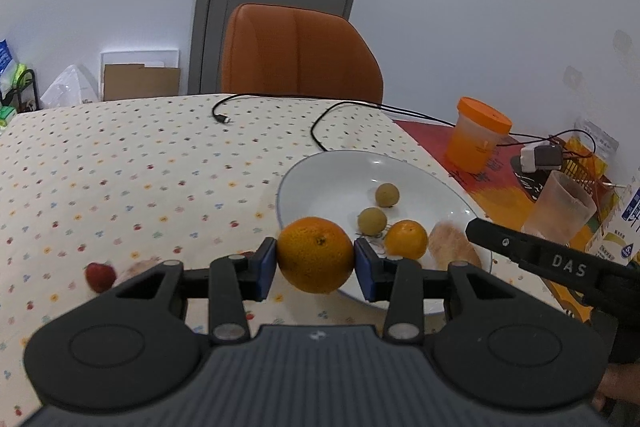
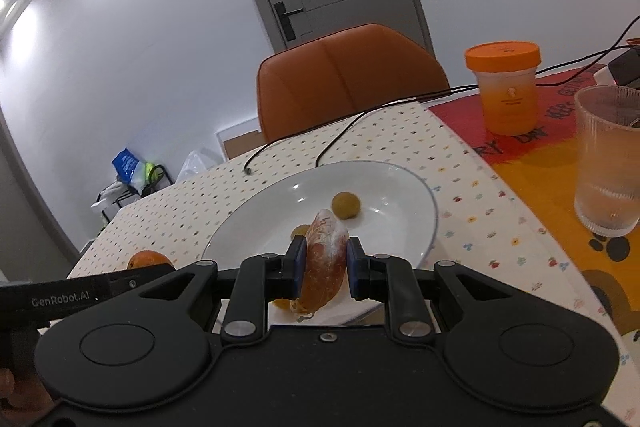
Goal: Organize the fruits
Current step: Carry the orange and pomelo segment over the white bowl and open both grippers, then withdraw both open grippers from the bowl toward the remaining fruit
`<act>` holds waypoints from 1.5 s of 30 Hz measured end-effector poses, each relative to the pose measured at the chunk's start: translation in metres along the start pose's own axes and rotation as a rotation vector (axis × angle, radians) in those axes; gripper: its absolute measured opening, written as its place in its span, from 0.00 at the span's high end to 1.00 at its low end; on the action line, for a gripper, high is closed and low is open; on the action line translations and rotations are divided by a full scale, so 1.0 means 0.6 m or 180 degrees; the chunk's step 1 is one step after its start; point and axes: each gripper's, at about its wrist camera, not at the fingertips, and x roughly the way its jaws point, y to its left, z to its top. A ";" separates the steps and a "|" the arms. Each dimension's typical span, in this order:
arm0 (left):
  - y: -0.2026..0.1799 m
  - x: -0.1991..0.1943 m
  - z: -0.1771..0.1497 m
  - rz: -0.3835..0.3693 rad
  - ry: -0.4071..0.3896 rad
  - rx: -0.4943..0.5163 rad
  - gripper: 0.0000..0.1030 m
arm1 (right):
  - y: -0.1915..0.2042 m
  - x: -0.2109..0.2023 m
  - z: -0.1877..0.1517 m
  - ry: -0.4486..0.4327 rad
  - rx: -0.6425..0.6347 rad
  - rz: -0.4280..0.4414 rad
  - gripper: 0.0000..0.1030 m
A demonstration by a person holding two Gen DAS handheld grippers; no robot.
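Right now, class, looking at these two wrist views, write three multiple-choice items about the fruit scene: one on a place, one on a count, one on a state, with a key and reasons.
1. Where is the strawberry?
A. On the dotted tablecloth, outside the plate
B. In the plate
C. In the glass

2. How many small round greenish-brown fruits lie in the white plate?
A. One
B. Two
C. Four

3. What are the left tongs doing?
A. Hanging open and empty
B. Closed on the large orange
C. Closed on the glass

Key:
1 A: it sits on the cloth, left of the plate.
2 B: the far small fruit and near small fruit both lie inside the rim.
3 B: both blue pads press the sides of the large orange.
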 end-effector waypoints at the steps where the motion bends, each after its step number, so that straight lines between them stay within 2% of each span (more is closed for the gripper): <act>1: -0.003 0.003 0.001 -0.0005 0.0006 0.0013 0.61 | -0.003 0.001 0.002 0.0001 0.0016 0.0003 0.73; 8: -0.029 0.023 0.004 -0.0046 0.0049 0.0104 0.61 | -0.020 -0.010 -0.003 -0.0069 0.0082 0.0020 0.62; 10: -0.036 0.027 0.005 -0.0056 0.0066 0.0113 0.61 | -0.021 -0.014 -0.005 -0.0071 0.0076 -0.0008 0.48; 11: -0.037 0.027 0.005 -0.0052 0.0048 0.0113 0.61 | -0.021 -0.018 -0.007 -0.0094 0.0061 -0.0040 0.45; 18: -0.034 0.020 0.005 0.0066 0.0007 0.0135 0.47 | -0.021 -0.030 -0.008 -0.0139 -0.0019 -0.0181 0.26; 28: 0.003 -0.006 -0.002 0.0308 -0.0021 0.0031 0.26 | -0.012 -0.031 -0.013 -0.0111 0.0085 -0.0093 0.14; 40: 0.039 -0.042 -0.008 0.0509 -0.0070 -0.0056 0.17 | 0.022 -0.040 -0.019 -0.0108 0.0037 0.0041 0.01; 45: 0.060 -0.061 -0.014 0.0607 -0.0100 -0.0129 0.16 | 0.038 -0.043 -0.023 -0.0087 -0.0013 0.0091 0.00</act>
